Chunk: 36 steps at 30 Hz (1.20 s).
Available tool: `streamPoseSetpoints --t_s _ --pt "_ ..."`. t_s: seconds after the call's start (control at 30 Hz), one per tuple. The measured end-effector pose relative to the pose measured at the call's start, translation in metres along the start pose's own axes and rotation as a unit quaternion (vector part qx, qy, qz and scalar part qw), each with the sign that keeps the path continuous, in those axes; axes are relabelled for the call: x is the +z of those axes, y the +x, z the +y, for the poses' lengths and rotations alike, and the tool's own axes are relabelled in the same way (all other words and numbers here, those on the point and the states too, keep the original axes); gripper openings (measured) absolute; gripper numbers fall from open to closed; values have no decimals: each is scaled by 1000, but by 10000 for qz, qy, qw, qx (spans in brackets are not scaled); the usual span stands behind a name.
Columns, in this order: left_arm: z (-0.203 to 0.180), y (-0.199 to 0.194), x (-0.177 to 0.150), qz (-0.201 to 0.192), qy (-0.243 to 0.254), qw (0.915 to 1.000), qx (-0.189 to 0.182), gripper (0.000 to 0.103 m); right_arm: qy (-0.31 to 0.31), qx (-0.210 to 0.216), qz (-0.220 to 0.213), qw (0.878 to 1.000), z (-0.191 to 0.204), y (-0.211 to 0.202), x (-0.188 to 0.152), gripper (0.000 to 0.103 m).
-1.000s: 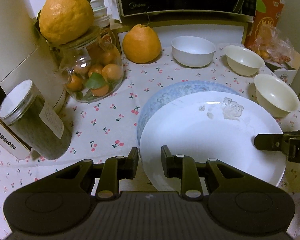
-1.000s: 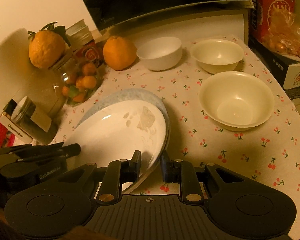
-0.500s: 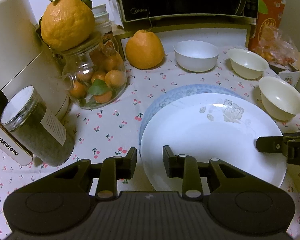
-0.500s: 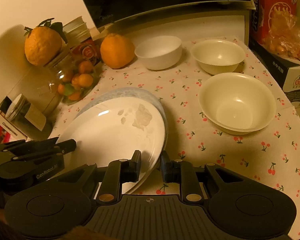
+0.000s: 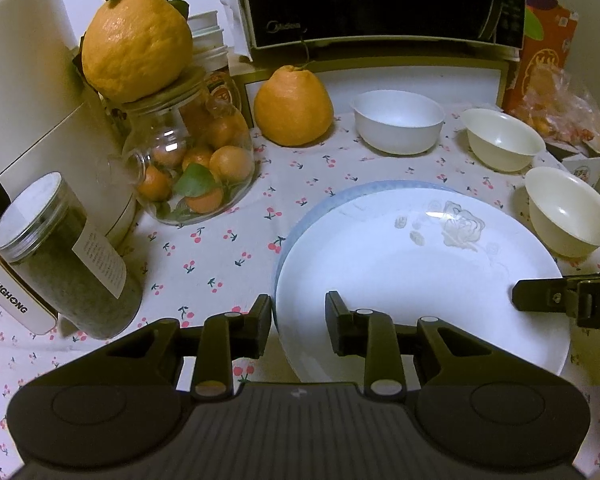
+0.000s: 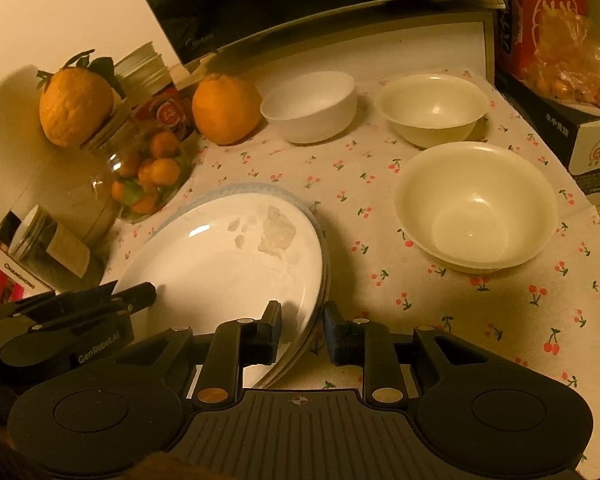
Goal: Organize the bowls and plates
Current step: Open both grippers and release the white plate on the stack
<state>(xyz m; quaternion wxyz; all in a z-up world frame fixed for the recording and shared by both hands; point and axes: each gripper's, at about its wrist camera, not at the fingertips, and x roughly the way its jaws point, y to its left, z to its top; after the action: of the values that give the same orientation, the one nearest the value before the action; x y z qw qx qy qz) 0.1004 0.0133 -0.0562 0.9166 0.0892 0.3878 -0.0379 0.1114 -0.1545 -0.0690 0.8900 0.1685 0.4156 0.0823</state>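
The worktop (image 5: 228,240), under its cherry-print cloth, shows the job about half done as I judge it: the white plate (image 5: 412,280) already lies on the blue-rimmed plate (image 5: 320,208), a stack of two at the near middle, while the three bowls remain loose. The nearest cream bowl (image 6: 476,204) sits at about two o'clock from the plates, the second cream bowl (image 6: 432,108) beyond it at one o'clock, and the white bowl (image 6: 310,106) at twelve o'clock, each apart from the others; nesting them looks like what is left. The left gripper (image 5: 298,324) straddles the white plate's near-left rim, its fingers a narrow gap apart and, as far as I can see, not pressing on it. The right gripper (image 6: 302,332) straddles the near-right rim of the stack, its jaws opening, with both plate edges between the fingers and a gap showing on either side. The near edge of the plates is hidden behind both gripper bodies, so whether they lie flat there is unclear. Most of the blue-rimmed plate is covered, the pale flower mark on the white plate is hard to read, and the right-hand box is cut off.
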Motion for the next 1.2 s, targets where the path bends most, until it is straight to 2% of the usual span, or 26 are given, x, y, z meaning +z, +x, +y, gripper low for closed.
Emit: streamPoseSetpoints --t_s 0.3,0.5,0.7,0.9,1.07,1.2 --pt "3 2 1 60 -53 10000 -37 24 178 37 26 9998 -3 4 2 25" --pt "4 4 1 133 -128 9997 -130 27 200 81 49 9998 -2 5 2 30" --pt "5 5 2 220 -203 9994 -194 32 206 196 32 9996 1 1 3 49" --pt "5 3 1 310 -292 9988 -254 52 184 251 39 9995 2 -3 3 61" --pt "4 0 2 329 -342 9984 -323 77 138 350 -1 9993 -2 -11 5 73" --pt "4 -3 3 379 -427 9977 -373 86 150 538 -129 9984 -8 -24 7 84"
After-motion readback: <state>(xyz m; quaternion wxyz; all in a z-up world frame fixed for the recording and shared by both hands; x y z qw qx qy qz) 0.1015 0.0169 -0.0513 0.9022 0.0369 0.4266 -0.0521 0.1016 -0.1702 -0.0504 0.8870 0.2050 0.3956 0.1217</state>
